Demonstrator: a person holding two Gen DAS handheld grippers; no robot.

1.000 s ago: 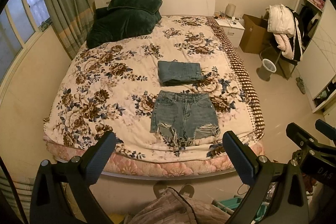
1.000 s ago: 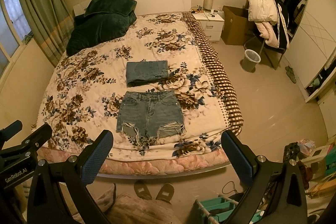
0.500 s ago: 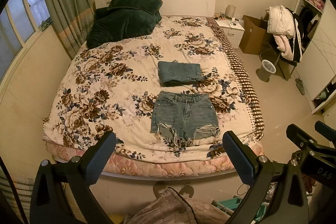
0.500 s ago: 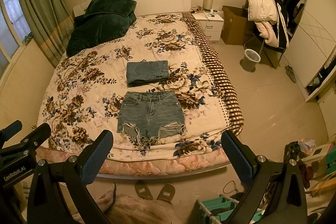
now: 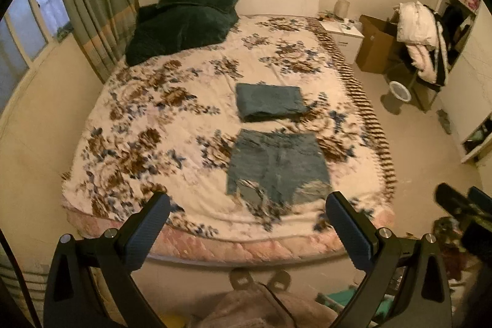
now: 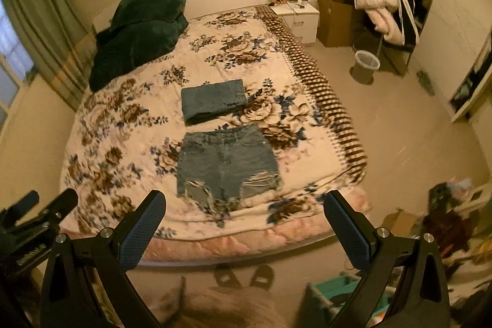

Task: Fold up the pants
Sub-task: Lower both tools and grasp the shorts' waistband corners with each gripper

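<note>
A pair of frayed denim shorts (image 5: 276, 168) lies flat, waistband away from me, near the foot of the floral bed (image 5: 147, 119); it also shows in the right wrist view (image 6: 226, 163). A folded denim garment (image 5: 270, 106) lies just beyond it, seen too from the right wrist (image 6: 213, 100). My left gripper (image 5: 247, 223) is open and empty, held above the foot of the bed. My right gripper (image 6: 244, 220) is open and empty at the same distance, to the right of the left one.
A dark green blanket and pillow (image 5: 184, 20) lie at the head of the bed. A nightstand (image 5: 344, 34), a cardboard box (image 5: 373, 46), a bin (image 5: 399, 92) and a chair piled with clothes (image 5: 421, 42) stand on the right. Slippers (image 6: 243, 274) are on the floor by the bed.
Both grippers have moved closer to the bed, so the shorts look larger. The right view has tilted. The clothes have not moved and both grippers stay open.
</note>
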